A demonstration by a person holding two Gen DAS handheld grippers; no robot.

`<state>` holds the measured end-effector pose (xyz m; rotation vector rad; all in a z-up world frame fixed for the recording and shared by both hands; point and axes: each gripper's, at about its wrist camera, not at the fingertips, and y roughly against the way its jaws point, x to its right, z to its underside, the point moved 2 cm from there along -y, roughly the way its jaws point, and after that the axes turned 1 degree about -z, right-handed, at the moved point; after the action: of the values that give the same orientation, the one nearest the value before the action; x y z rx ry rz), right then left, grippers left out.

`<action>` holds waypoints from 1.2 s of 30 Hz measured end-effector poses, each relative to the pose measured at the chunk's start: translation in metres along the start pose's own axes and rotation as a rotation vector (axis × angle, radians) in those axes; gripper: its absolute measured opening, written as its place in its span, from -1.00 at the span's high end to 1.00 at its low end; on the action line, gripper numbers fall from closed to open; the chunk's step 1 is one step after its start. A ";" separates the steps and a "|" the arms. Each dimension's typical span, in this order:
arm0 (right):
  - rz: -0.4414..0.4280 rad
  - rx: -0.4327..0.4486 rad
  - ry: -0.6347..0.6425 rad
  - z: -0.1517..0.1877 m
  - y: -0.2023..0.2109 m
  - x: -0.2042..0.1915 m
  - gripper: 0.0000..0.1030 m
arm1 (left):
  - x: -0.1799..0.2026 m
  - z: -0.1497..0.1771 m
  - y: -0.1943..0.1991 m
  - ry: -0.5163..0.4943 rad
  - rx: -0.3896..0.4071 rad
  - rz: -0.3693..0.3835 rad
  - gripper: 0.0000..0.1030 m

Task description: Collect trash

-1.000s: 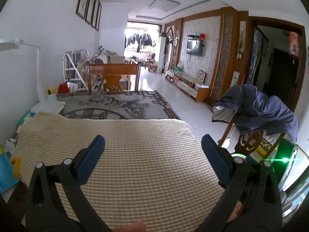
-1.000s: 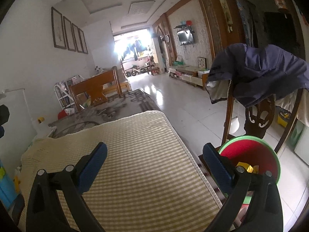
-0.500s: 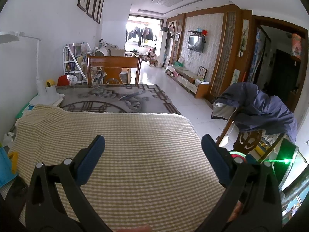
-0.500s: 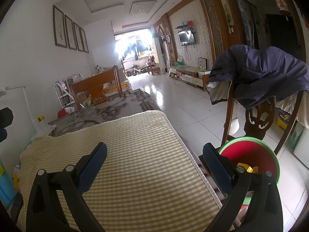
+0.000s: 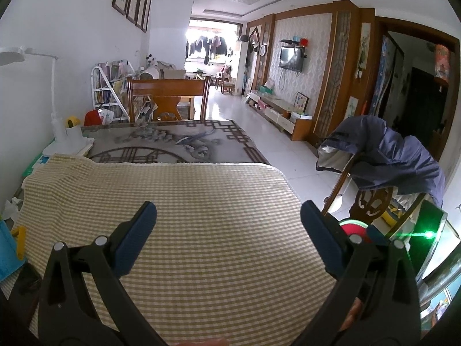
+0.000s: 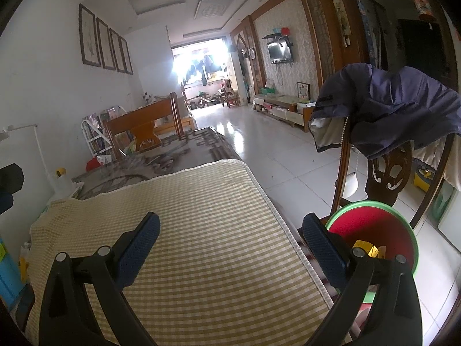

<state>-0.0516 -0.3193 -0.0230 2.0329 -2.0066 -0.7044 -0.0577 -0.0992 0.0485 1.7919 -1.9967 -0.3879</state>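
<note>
Since a second ago the left gripper [image 5: 227, 219] has tipped slightly upward and drawn back, so more of the patterned grey table surface [image 5: 173, 144] and the wooden chair [image 5: 168, 98] beyond it shows; the right view has barely shifted. Both grippers hover level above the checked cloth [image 5: 207, 230], pointing down the long room, fingers spread wide and holding nothing. The right gripper [image 6: 230, 230] sits near the cloth's right edge, its right blue pad [image 6: 322, 248] overlapping the rim of the trash bin [image 6: 374, 225]. The bin is round, red inside with a green rim, standing on the floor just beside the table under a carved wooden chair [image 6: 386, 170] draped with a dark blue jacket [image 6: 389, 106]; yellow scraps [image 6: 367, 249] lie inside it. The cloth is a woven yellow-and-cream gingham with a pale hem
</note>
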 end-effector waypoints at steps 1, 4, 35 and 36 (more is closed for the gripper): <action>0.000 -0.002 0.001 0.000 0.000 0.000 -0.86 | -0.001 0.000 -0.001 0.003 -0.003 0.000 -0.90; -0.001 -0.005 0.003 0.001 -0.001 0.000 -0.86 | -0.003 0.001 -0.002 0.009 -0.008 0.002 -0.89; -0.018 -0.063 0.024 0.006 -0.017 -0.002 -0.86 | -0.008 0.010 -0.024 0.035 -0.074 0.008 -0.90; -0.019 -0.065 0.024 0.006 -0.017 -0.002 -0.86 | -0.008 0.011 -0.025 0.035 -0.076 0.008 -0.90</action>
<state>-0.0388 -0.3156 -0.0358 2.0162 -1.9280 -0.7355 -0.0410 -0.0952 0.0261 1.7326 -1.9383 -0.4215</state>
